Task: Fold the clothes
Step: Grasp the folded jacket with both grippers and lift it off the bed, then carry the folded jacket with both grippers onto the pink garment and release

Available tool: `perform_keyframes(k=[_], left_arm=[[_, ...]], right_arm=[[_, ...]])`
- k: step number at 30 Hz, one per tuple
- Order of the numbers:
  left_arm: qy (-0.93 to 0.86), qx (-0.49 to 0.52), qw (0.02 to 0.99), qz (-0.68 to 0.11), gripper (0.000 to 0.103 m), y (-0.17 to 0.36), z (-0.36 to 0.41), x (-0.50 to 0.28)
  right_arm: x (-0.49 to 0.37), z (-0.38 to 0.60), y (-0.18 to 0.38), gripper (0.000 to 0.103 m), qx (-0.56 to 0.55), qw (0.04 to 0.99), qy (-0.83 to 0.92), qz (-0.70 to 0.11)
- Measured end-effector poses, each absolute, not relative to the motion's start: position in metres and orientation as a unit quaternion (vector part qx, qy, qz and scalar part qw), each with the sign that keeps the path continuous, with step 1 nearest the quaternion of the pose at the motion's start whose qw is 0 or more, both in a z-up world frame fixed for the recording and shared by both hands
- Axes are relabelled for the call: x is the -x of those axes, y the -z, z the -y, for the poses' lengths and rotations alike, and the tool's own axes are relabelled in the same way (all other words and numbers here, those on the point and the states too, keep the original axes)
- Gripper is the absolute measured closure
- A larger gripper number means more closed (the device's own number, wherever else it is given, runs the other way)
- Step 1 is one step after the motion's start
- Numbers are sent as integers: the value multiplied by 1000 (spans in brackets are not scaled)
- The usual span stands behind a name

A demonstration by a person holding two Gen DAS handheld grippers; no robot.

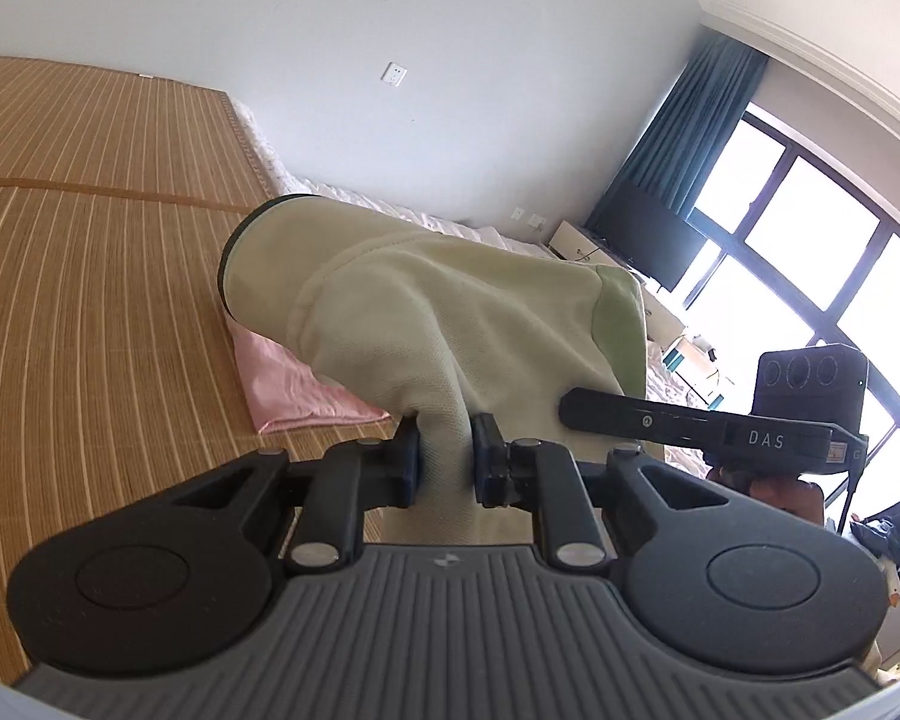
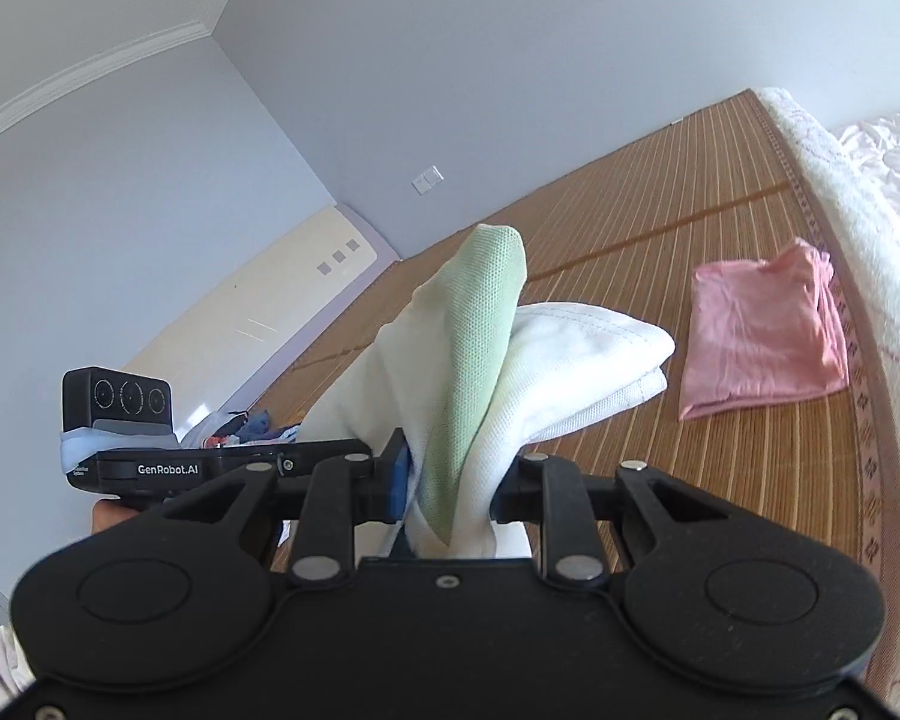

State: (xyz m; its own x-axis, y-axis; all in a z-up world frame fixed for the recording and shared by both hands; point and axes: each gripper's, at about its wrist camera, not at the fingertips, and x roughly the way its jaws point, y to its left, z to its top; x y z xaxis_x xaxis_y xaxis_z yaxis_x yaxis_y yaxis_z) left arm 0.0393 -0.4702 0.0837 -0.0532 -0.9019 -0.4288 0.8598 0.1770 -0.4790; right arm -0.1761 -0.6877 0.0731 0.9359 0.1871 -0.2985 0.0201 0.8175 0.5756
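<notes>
A pale green and cream garment [image 1: 402,312] with a dark-trimmed opening hangs lifted above a bamboo mat. My left gripper [image 1: 446,468] is shut on a bunched fold of it. The right gripper [image 1: 720,426] shows side-on at the right of the left wrist view, at the garment's other end. In the right wrist view my right gripper [image 2: 450,480] is shut on the same garment [image 2: 480,354], whose green panel stands up between the fingers. The left gripper [image 2: 222,462] appears side-on at the left there. A folded pink garment [image 2: 762,330] lies flat on the mat, also seen as a pink garment [image 1: 294,384] under the lifted cloth.
The bamboo mat [image 1: 90,240] covers the bed, with white bedding [image 2: 858,180] along its edge. A heap of mixed clothes [image 2: 252,426] lies behind the left gripper. A window [image 1: 810,252] with a blue curtain [image 1: 678,144] is at the right.
</notes>
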Motion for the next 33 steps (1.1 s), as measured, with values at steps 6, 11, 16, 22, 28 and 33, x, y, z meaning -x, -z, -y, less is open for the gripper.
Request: perform_keyframes(k=[6, 11, 16, 22, 28, 33], left_arm=[[648, 42, 684, -333, 83, -87, 551, -84], [647, 50, 686, -330, 83, -69, 617, -120], [642, 51, 688, -335, 83, -28, 668, -151], [629, 57, 697, -340, 83, 26, 706, -179], [605, 37, 716, -345, 78, 72, 720, -195], [601, 30, 734, -314, 45, 67, 705, -201]], right_arm=[[136, 750, -90, 78, -274, 948, -8, -165], [91, 807, -68, 78, -278, 948, 14, -157], [47, 864, -28, 78, -305, 939, 31, -155], [8, 907, 27, 78, -320, 932, 41, -165], [-33, 935, 85, 76, -327, 922, 61, -198], [-36, 935, 107, 56, -312, 918, 104, -221]])
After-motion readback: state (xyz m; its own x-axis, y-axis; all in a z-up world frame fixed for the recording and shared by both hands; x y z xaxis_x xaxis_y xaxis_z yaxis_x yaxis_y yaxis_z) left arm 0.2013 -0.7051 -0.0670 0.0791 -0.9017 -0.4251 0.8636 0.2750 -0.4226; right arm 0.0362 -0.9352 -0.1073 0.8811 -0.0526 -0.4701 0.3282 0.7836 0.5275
